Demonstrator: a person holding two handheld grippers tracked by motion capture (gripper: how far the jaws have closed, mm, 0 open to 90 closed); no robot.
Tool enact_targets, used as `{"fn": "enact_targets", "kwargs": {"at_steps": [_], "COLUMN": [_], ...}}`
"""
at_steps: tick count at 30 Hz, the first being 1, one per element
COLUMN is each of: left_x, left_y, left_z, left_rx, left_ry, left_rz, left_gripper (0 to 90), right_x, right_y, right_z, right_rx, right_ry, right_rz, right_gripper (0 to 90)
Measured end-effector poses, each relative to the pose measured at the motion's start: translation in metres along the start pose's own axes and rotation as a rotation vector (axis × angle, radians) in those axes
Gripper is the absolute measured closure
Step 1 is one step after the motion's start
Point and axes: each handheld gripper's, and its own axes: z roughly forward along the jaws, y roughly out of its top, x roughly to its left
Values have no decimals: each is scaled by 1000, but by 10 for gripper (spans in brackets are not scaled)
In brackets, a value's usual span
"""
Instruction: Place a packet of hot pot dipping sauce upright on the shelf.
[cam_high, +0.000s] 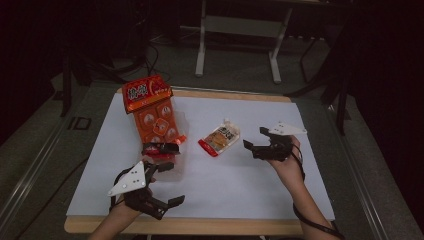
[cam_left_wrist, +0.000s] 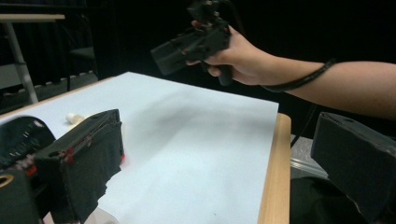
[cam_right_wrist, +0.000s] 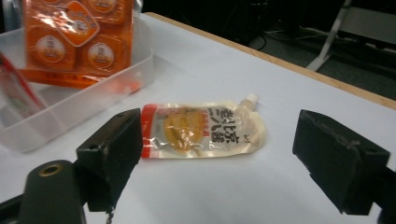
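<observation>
We've got the right tongs (cam_high: 256, 139) wide open and aimed at the flat, cream-and-yellow spouted sauce pouch with a red end band (cam_right_wrist: 201, 130), which lies flat on the white-covered tabletop (cam_high: 240, 180), just right of the clear plastic bin (cam_right_wrist: 88, 100) holding the orange multi-cup snack pack (cam_high: 156, 122). In the right gripper view the pouch sits between the two jaws but farther along — nothing touches it yet. The left tongs (cam_high: 166, 184) are open too, empty, near the front edge of the tabletop, well apart from the pouch.

Step in hand, as we read it: approach & grasp the pouch w/ the right tongs.

To do it well:
- Keep the jaws wide until they straddle the pouch; it's flat, so we come in low, almost skimming the sheet.
- Bite across the narrow width, approx mid-body — not the white cap (cam_right_wrist: 250, 98), which would likely let the bag swing.
- The film looks slick and the filling soft, so we close firmly but w/o crushing; a slow squeeze should stop it squirting out sideways.
- Watch that the lower jaw doesn't snag the white sheet.
- Left tongs stay clear of the bin's rim for now.
</observation>
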Motion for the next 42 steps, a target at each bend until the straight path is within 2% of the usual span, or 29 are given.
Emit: {"fn": "enact_targets", "kwargs": {"at_steps": [4, 8, 12, 16, 23, 28, 39, 42], "left_x": [-5, -5, -3, -3, -2, -1, -4, -5], "left_y": [-5, -8, -11, -13, -13, -13, -17, -19], "left_z": [1, 0, -2, -3, -7, -10, -9, -9], "left_rx": [15, 37, 30, 28, 28, 25, 34, 36], "left_ry": [2, 10, 16, 16, 25, 33, 31, 30], "left_rz": [-1, 17, 5, 3, 4, 4, -8, -10], "left_gripper": [29, 29, 29, 28, 29, 28, 29, 28], "right_x": [-6, -11, -15, -21, -28, -35, -44, -44], "right_y": [1, 2, 2, -1, -6, -10, -17, -21], "right_z": [14, 30, 48, 67, 92, 105, 121, 127], "right_rx": [15, 36, 59, 83, 127, 154, 200, 234], "right_ry": [-2, 1, -6, -5, -31, -63, -81, -110], "right_rz": [18, 35, 36, 66, 92, 107, 150, 117], "right_gripper": [194, 214, 225, 228, 244, 294, 364, 368]}}
